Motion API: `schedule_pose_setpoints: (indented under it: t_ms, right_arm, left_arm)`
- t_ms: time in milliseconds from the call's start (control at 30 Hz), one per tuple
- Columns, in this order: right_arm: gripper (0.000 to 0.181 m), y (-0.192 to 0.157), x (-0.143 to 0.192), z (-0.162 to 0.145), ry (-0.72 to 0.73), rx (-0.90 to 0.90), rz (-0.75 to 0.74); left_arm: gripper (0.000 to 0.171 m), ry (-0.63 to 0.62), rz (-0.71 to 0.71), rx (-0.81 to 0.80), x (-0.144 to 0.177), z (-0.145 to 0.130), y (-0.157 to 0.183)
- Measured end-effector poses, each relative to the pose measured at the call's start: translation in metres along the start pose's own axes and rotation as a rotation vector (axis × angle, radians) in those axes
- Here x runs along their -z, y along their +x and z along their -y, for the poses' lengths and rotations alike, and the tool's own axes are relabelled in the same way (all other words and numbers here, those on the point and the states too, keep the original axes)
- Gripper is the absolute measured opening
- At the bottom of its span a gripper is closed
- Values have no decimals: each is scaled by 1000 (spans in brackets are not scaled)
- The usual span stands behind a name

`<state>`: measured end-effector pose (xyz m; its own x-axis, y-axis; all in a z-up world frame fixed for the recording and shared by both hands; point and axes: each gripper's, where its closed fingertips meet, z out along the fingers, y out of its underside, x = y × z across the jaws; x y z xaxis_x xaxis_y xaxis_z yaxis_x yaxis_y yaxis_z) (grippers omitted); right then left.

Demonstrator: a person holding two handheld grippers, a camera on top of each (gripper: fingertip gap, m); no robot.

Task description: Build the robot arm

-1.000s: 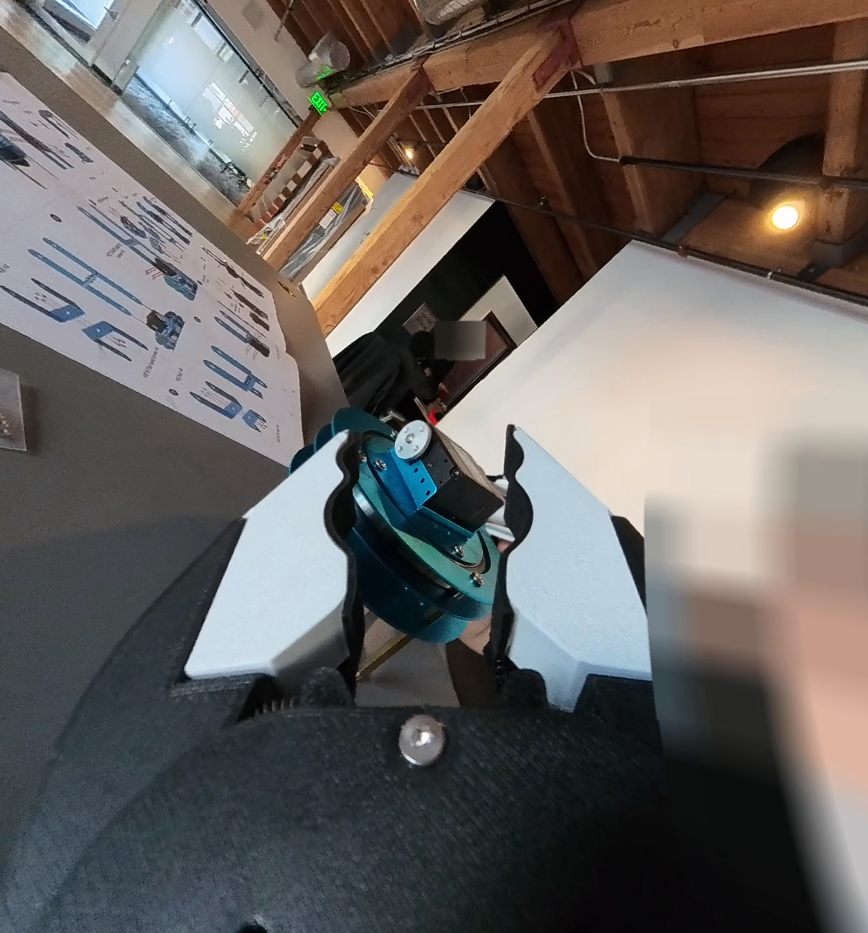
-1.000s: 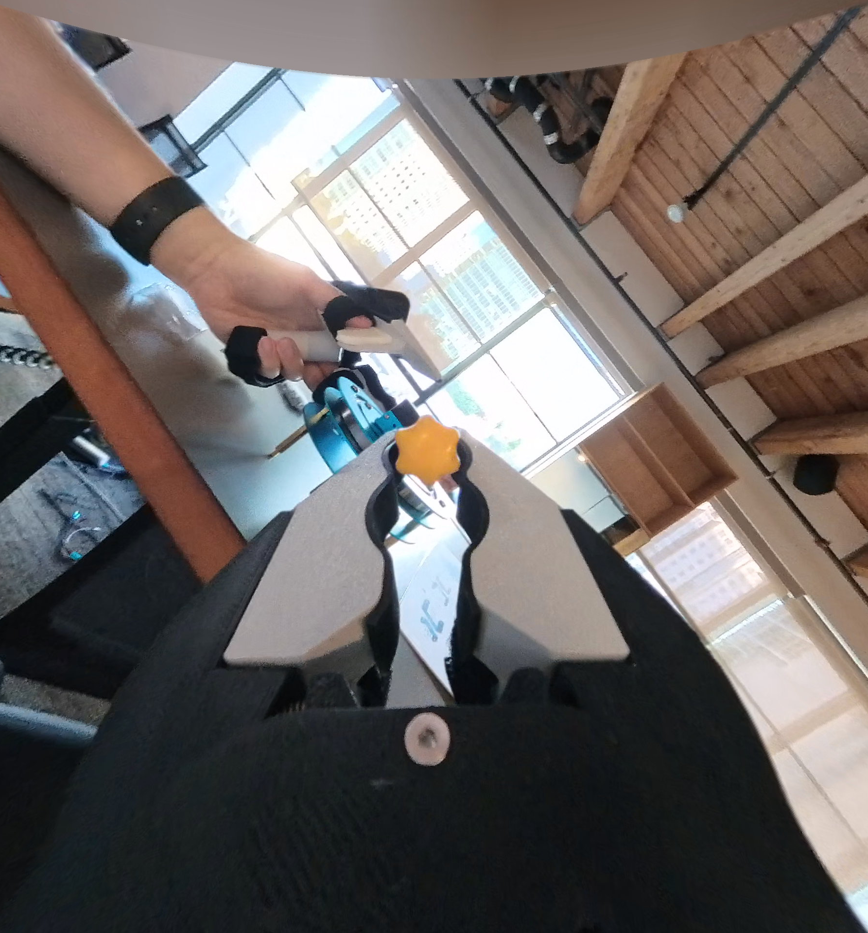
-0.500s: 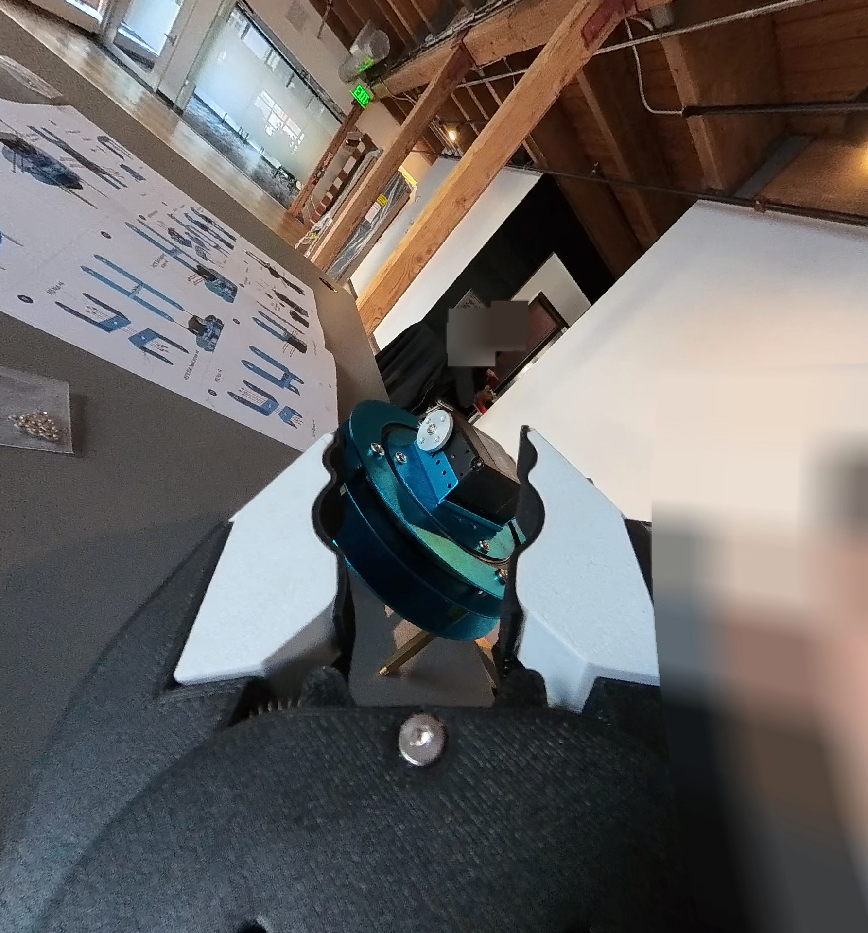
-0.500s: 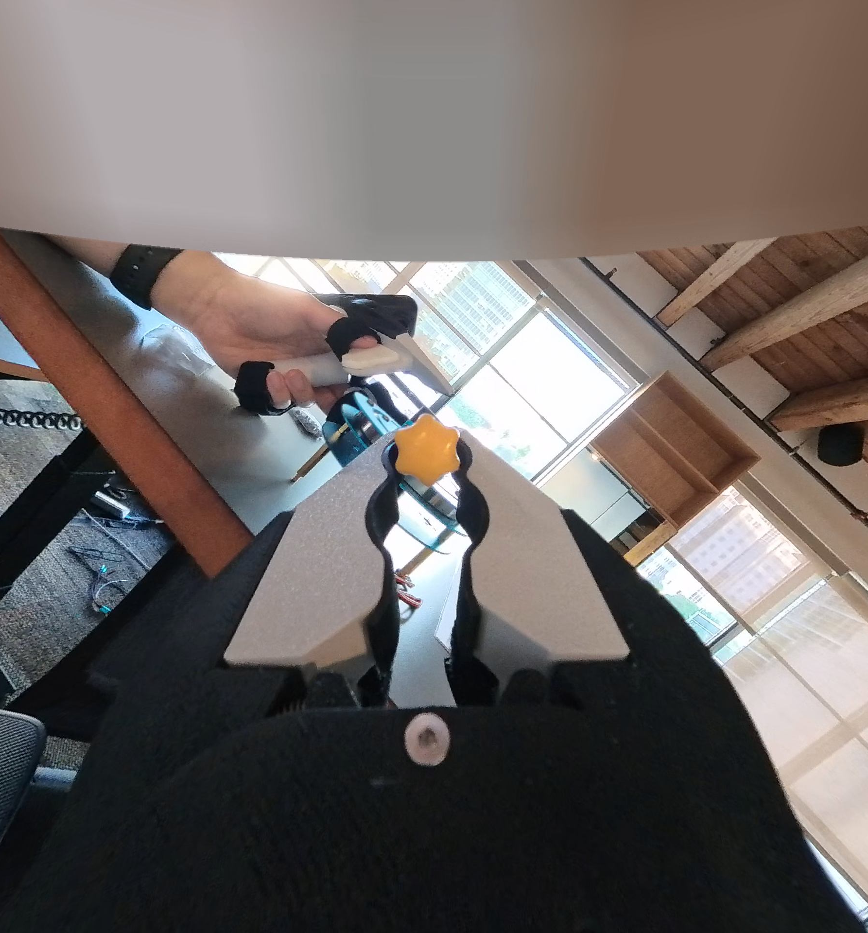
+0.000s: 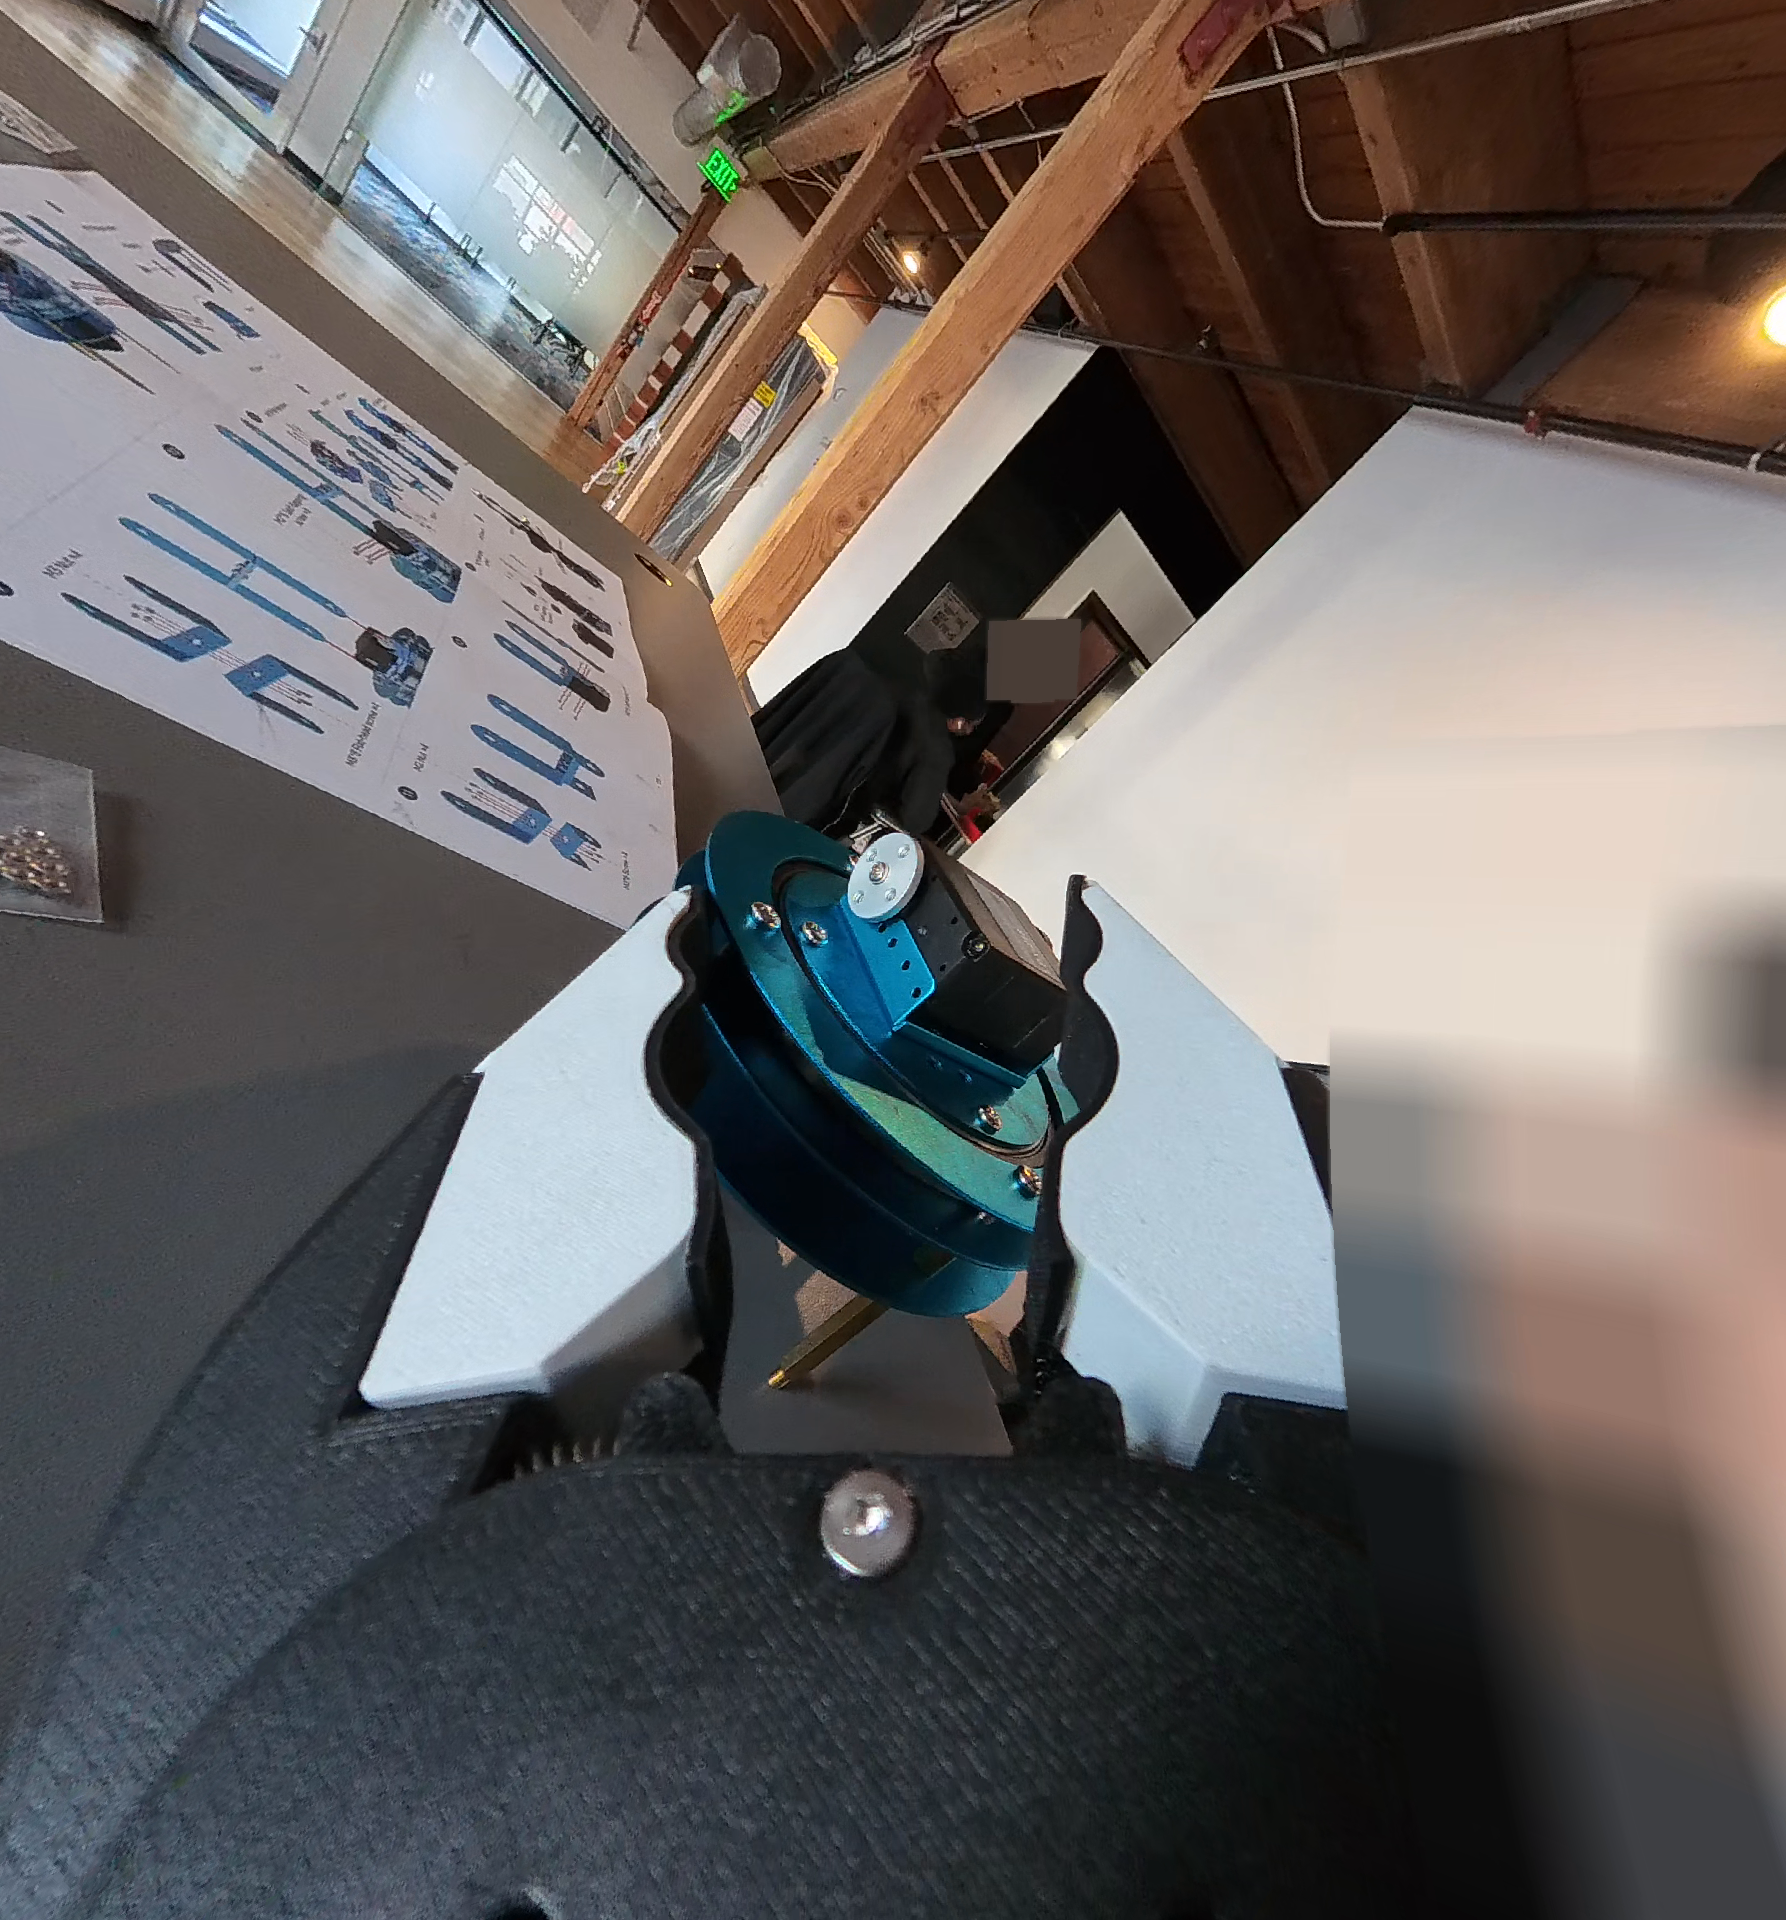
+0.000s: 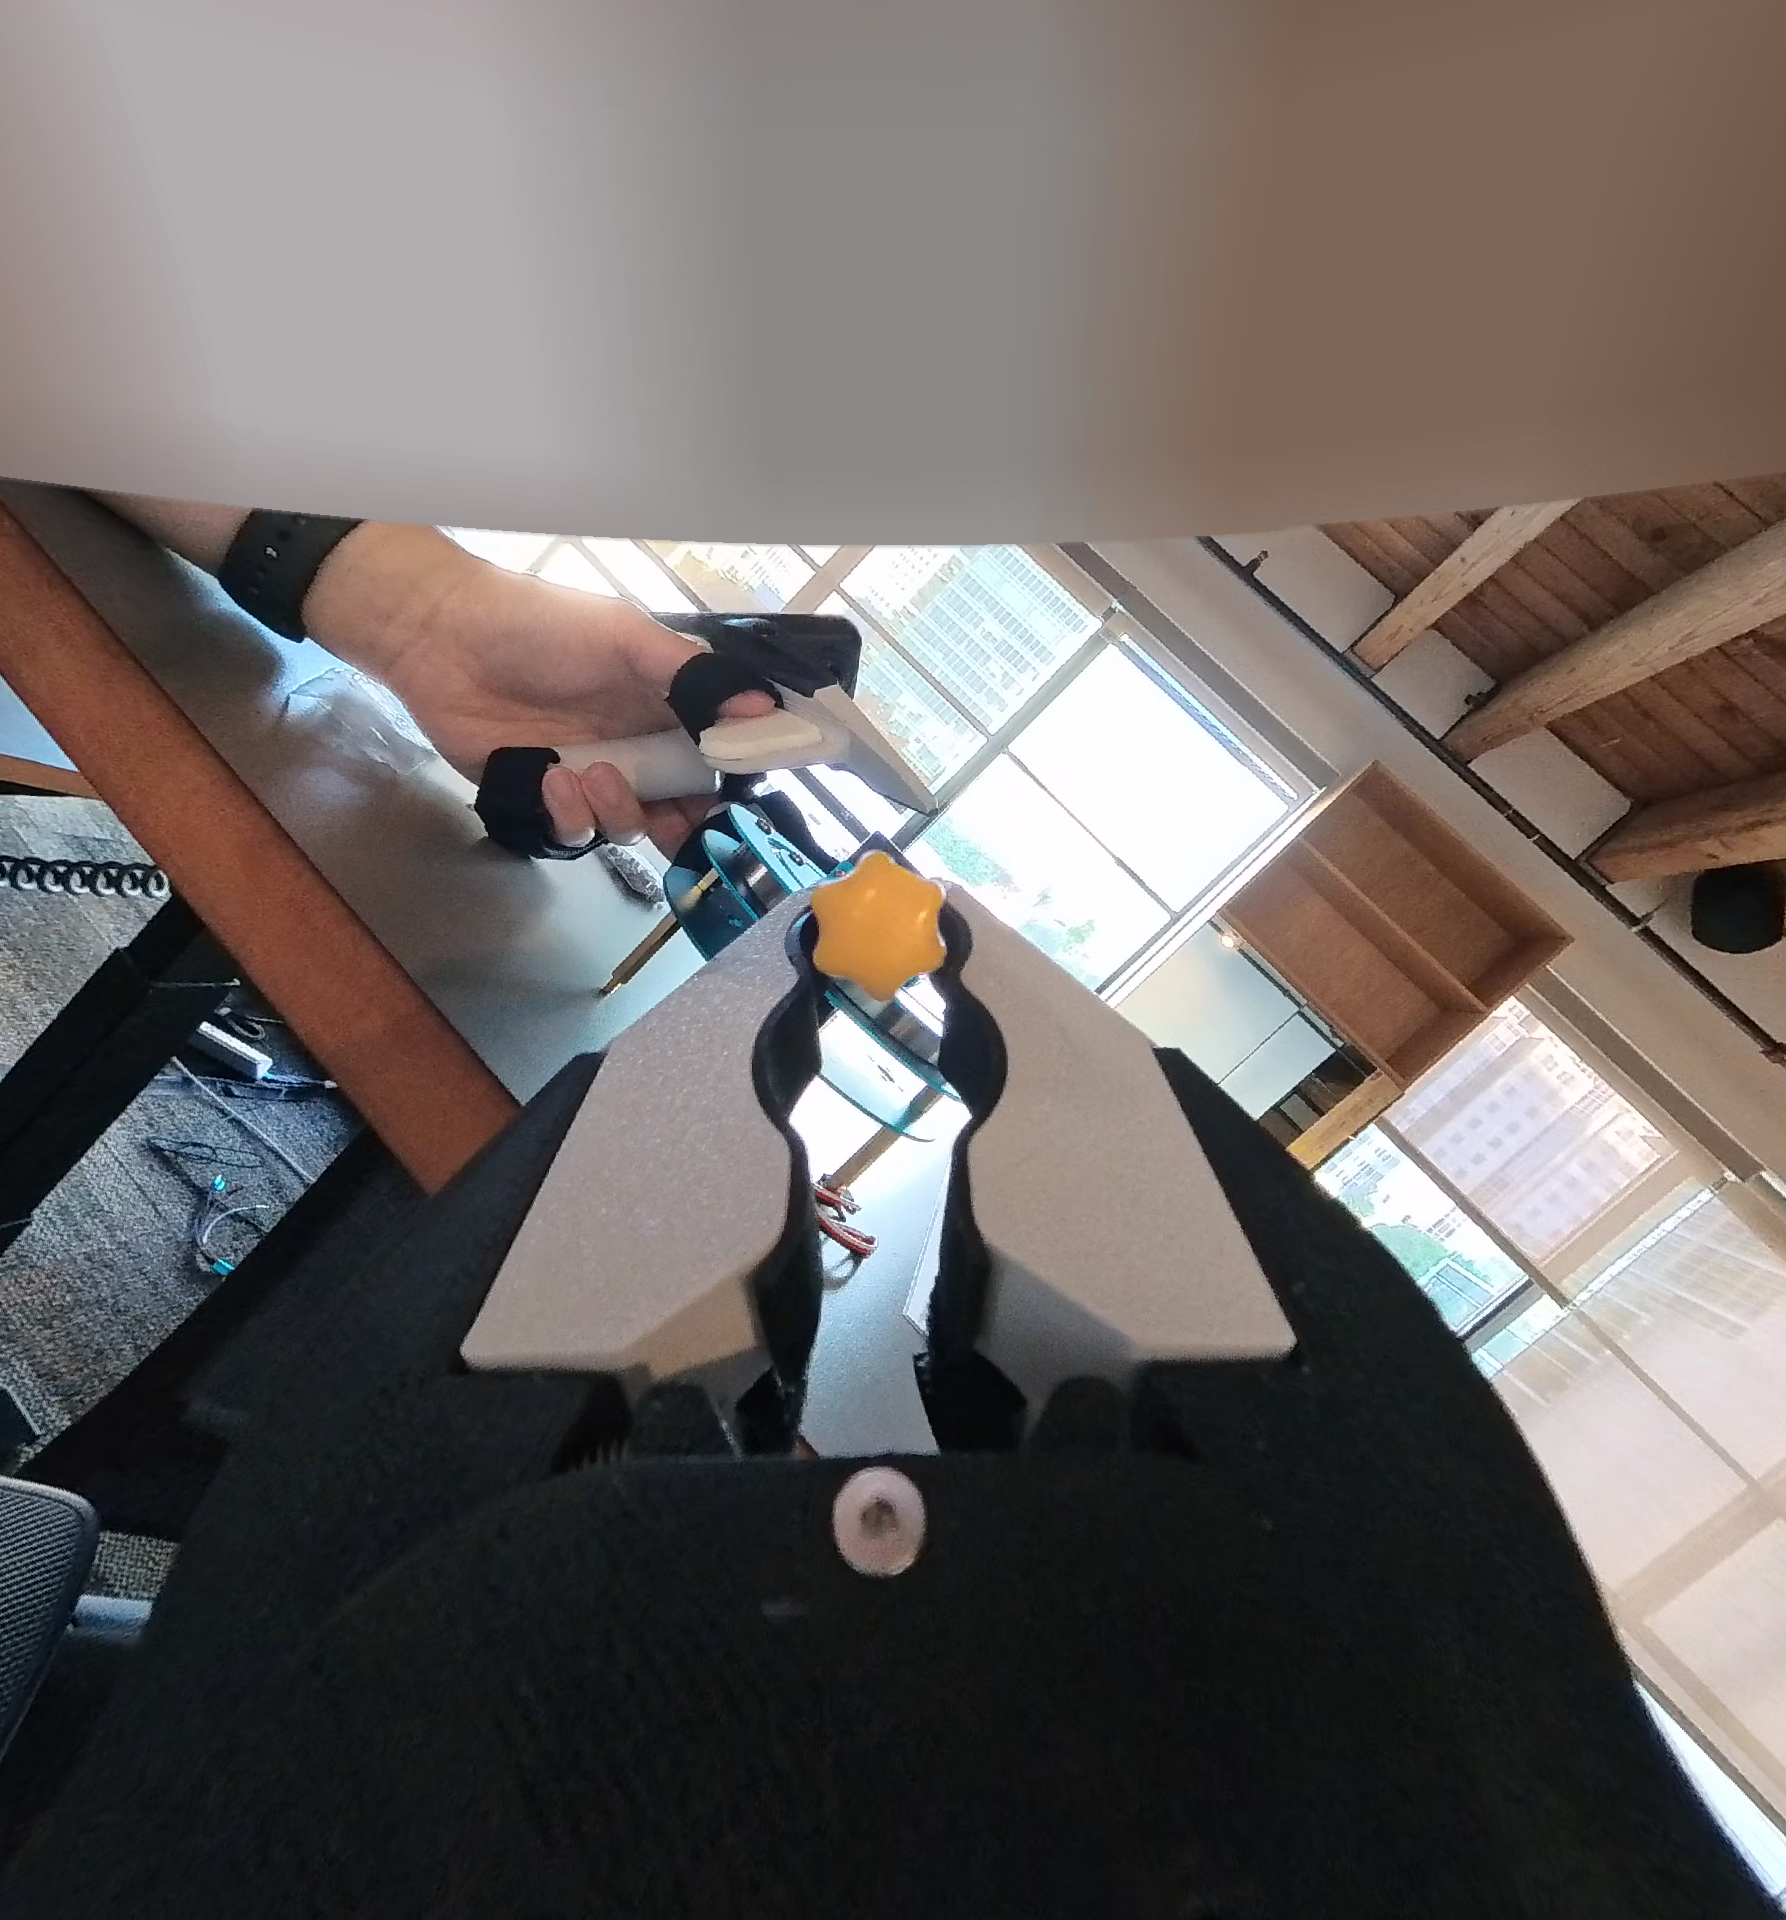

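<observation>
A clear plastic bag [image 5: 11, 847] holding a small heap of silvery metal nuts [image 5: 14, 858] is laid flat on the grey table [image 5: 193, 1039], near a white printed instruction sheet [image 5: 245, 540] with blue part diagrams. The left gripper [image 5: 873, 966] is clamped by its 2 white, grainy fingers on a teal anodised metal turntable base [image 5: 847, 1122], made of stacked round discs and tilted. A black box-shaped servo [image 5: 982, 977] with a round silver horn is carried on it in a blue bracket, and a brass standoff [image 5: 832, 1340] is seen under the discs. The right gripper [image 6: 876, 940] is closed on an orange star-shaped knob [image 6: 876, 935], smooth and lobed, pinched at the fingertips. Beyond it, the same teal base is seen just above the table, held by the other gripper in a hand [image 6: 515, 675].
</observation>
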<state>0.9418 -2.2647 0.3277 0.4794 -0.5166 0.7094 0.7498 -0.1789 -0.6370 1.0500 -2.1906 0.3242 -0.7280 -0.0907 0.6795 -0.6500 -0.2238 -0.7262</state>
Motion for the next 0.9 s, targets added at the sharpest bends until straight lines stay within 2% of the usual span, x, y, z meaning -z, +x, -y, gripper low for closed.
schedule_pose_setpoints:
  t_ms: [200, 533, 633, 900]
  right_arm:
    - [16, -2, -1, 1, 0, 50, 36]
    - [16, -4, -2, 2, -25, 329, 205]
    - [16, 1, -4, 4, -39, 285, 204]
    - [16, -1, -7, 9, -23, 139, 70]
  left_arm:
    - [65, 5, -6, 9, 0, 0, 0]
    - [64, 9, -16, 20, 0, 1, 0]
    - [64, 11, -17, 22, 0, 1, 0]
    - [64, 20, -17, 27, 0, 2, 0]
